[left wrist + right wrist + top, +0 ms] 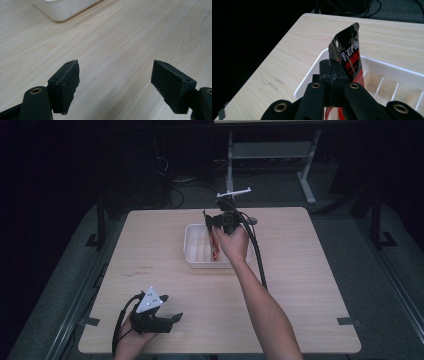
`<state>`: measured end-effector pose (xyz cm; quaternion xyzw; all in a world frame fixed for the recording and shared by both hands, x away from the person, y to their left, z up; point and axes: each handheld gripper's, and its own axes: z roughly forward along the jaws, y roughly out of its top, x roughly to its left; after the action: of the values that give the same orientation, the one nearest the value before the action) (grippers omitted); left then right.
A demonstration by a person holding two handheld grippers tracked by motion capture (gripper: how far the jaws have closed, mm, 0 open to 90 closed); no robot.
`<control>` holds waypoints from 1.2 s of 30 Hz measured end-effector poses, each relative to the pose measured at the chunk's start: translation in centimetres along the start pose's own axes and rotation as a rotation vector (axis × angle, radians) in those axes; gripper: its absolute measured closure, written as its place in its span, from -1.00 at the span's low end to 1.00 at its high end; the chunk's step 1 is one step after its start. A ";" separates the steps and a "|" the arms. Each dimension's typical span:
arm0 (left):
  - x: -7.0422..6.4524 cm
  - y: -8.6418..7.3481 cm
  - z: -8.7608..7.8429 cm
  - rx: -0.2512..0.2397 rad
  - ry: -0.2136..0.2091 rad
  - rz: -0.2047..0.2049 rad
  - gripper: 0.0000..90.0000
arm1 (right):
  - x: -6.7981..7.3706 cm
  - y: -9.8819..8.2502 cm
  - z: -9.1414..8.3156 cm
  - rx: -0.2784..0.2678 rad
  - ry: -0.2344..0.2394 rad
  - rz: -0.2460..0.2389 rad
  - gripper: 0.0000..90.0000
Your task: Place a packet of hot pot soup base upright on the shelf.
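A black and red snack packet [348, 56] with white lettering hangs over the white divided bin [397, 72], pinched by my right gripper [333, 72], which is shut on it. From above, the right gripper [216, 227] holds the packet [215, 247] upright, its lower end down inside the bin [192, 255] at mid table. My left gripper [172, 312] rests low over the near left of the table, open with nothing in it. In the left gripper view its two black pads [68, 82] stand wide apart over bare wood, and a corner of the bin [63, 8] shows at the top.
The light wood table [300, 280] has bare room around the bin. A black cable [257, 255] trails from the right gripper along the forearm. Beyond the far edge stand a white desk frame [305, 170] and dark floor clutter.
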<state>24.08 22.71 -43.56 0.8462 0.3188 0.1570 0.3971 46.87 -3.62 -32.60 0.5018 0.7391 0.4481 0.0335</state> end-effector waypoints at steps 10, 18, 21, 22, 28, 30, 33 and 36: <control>0.0 0.0 0.0 0.000 0.000 -0.002 -0.51 | -0.8 -1.2 0.4 -0.005 -0.017 -0.022 0.96; 0.0 0.0 0.1 0.000 -0.002 0.001 -0.51 | -1.5 -1.9 0.0 0.005 -0.019 -0.035 0.95; 0.0 0.0 0.1 0.005 -0.003 0.002 -0.51 | -1.8 -2.0 -0.1 0.011 -0.029 -0.043 0.95; -0.1 0.0 0.1 0.005 -0.002 0.004 -0.51 | -1.8 -2.1 -0.2 0.010 -0.036 -0.048 0.95; -0.1 0.0 0.2 0.002 -0.004 0.000 -0.51 | -1.3 -1.8 -0.7 -0.029 -0.136 -0.108 0.97; 0.0 0.0 0.2 0.003 -0.004 0.001 -0.51 | -0.9 -1.6 -0.6 -0.039 -0.142 -0.123 0.97; -0.1 0.0 0.1 0.003 -0.004 0.002 -0.51 | -0.5 -1.6 -0.2 -0.041 -0.136 -0.132 0.98; -0.1 0.0 0.1 -0.002 -0.003 0.000 -0.51 | -0.4 -1.7 0.1 -0.030 -0.127 -0.131 0.98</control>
<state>24.07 22.63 -43.61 0.8461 0.3177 0.1560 0.3986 45.89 -3.99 -34.04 0.4794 0.7598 0.4233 0.1171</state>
